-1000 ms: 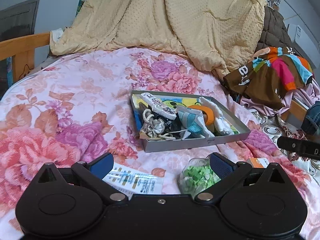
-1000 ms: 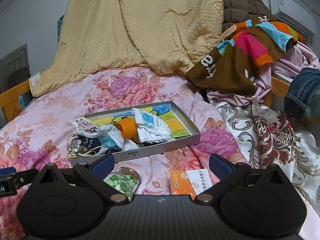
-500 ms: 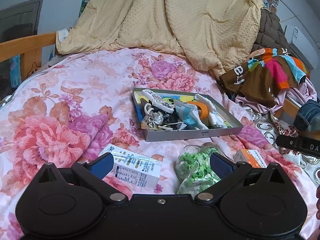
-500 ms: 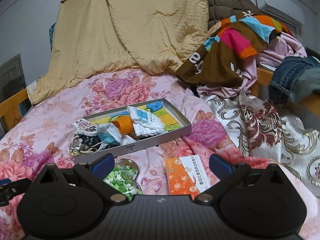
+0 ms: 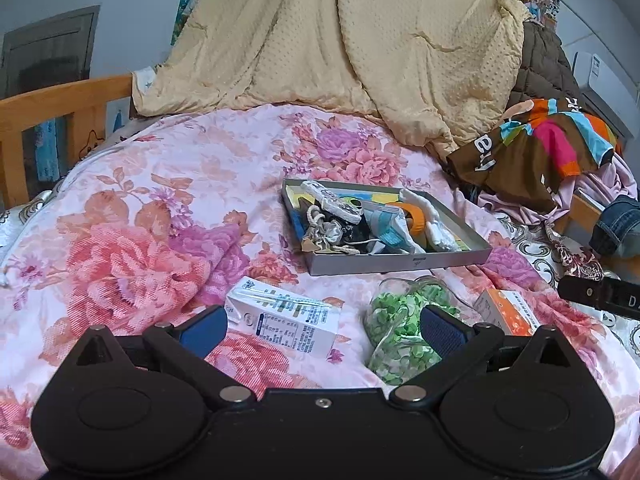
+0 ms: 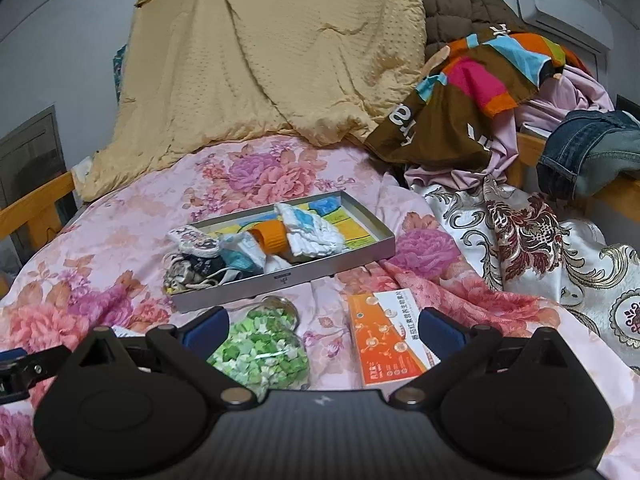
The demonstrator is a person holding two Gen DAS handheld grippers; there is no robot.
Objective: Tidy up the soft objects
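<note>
A grey metal tray (image 5: 400, 265) (image 6: 280, 282) lies on the floral bedspread and holds several soft items: a white folded cloth (image 6: 310, 232), an orange roll (image 6: 272, 236), a blue-white pouch (image 5: 386, 224), a patterned sock (image 5: 332, 200) and a drawstring bag (image 5: 324, 234). My left gripper (image 5: 322, 326) is open and empty, held back from the tray above a white carton (image 5: 286, 316). My right gripper (image 6: 324, 326) is open and empty, above a clear jar of green bits (image 6: 260, 354) and an orange box (image 6: 386, 336).
The jar (image 5: 404, 320) and orange box (image 5: 506, 312) lie in front of the tray. A yellow blanket (image 5: 340, 48) hangs behind. Piled clothes (image 6: 480, 92) and jeans (image 6: 592, 152) lie on the right. A wooden bed rail (image 5: 48, 112) runs along the left.
Both grippers have pulled back from the tray, so the carton, jar and orange box show more fully in front of them. Nothing was picked up.
</note>
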